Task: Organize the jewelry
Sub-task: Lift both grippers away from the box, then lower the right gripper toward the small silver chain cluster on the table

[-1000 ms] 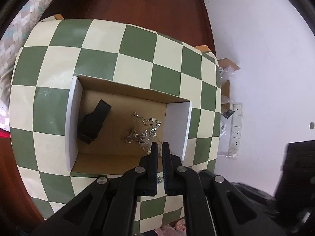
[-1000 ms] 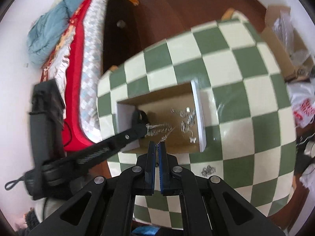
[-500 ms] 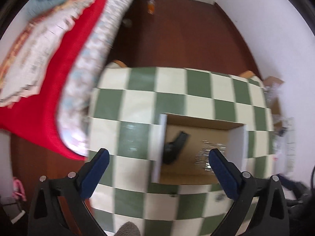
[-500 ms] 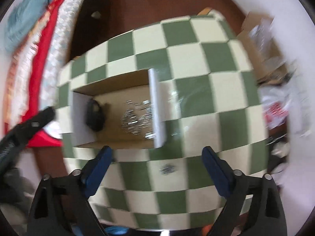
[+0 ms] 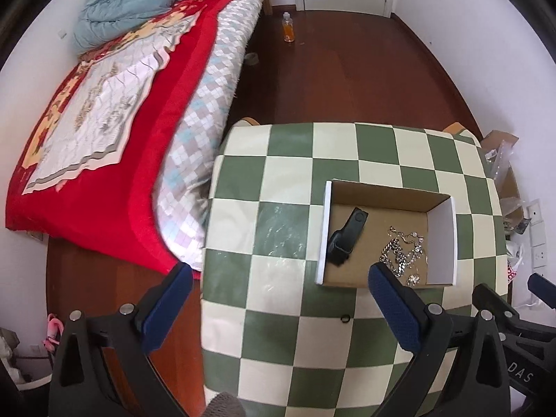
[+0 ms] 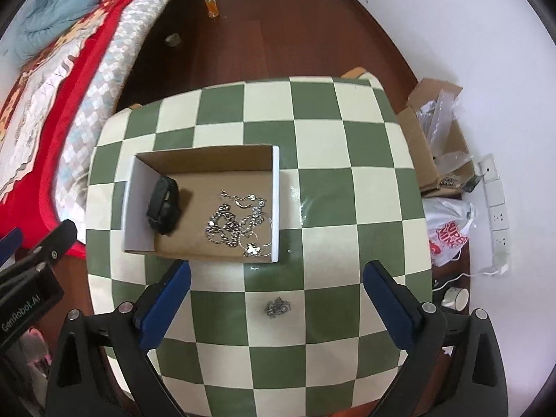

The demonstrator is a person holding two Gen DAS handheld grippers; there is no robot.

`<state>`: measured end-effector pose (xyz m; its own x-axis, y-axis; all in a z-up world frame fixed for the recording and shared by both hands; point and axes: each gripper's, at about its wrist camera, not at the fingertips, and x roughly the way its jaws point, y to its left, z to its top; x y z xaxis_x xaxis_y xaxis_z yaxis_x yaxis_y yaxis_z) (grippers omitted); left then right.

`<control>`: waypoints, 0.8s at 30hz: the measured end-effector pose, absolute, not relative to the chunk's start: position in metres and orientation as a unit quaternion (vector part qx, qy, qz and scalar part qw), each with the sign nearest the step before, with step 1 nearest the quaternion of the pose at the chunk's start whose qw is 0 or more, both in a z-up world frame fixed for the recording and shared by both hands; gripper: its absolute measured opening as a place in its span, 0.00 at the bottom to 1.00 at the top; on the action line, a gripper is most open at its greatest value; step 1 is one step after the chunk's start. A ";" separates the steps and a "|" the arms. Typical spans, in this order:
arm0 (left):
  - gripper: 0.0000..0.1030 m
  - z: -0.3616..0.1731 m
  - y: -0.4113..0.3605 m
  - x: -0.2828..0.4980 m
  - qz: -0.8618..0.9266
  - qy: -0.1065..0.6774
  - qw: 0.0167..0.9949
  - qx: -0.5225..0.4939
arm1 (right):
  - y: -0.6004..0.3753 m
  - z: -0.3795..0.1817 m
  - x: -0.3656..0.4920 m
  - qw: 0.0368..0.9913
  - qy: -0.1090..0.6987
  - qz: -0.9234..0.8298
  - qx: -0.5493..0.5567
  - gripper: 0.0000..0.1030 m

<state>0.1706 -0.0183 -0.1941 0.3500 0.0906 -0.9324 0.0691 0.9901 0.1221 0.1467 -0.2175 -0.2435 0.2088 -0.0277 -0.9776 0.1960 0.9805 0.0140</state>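
An open cardboard box [image 6: 274, 180] [image 5: 323, 229] sits on the green-and-cream checkered table [image 6: 323, 146] [image 5: 278, 215]. Inside lie a black watch [image 6: 163, 205] [image 5: 345, 239] on the left and a tangle of silver chains [image 6: 239, 222] [image 5: 403, 250] on the right. A small silver chain clump [image 6: 278, 307] lies loose on the table in front of the box. A tiny dark ring [image 5: 344, 319] lies on the table near the box. My left gripper [image 5: 279, 302] is open and empty, high above the table. My right gripper [image 6: 276, 299] is open and empty above the loose clump.
A bed [image 5: 104, 111] with a red blanket stands left of the table. A cardboard box with plastic [image 6: 434, 139] and a white bag [image 6: 448, 232] lie on the floor at the right by the wall. An orange bottle [image 5: 288, 27] stands on the wooden floor.
Both grippers went from shut to wide open and pulled up and back from the box. The chain the left gripper held over the box now lies inside it.
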 end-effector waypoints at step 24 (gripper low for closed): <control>1.00 -0.196 0.005 0.128 0.021 0.585 0.810 0.044 | -0.216 -0.206 0.088 0.790 0.598 -0.063 0.119 0.98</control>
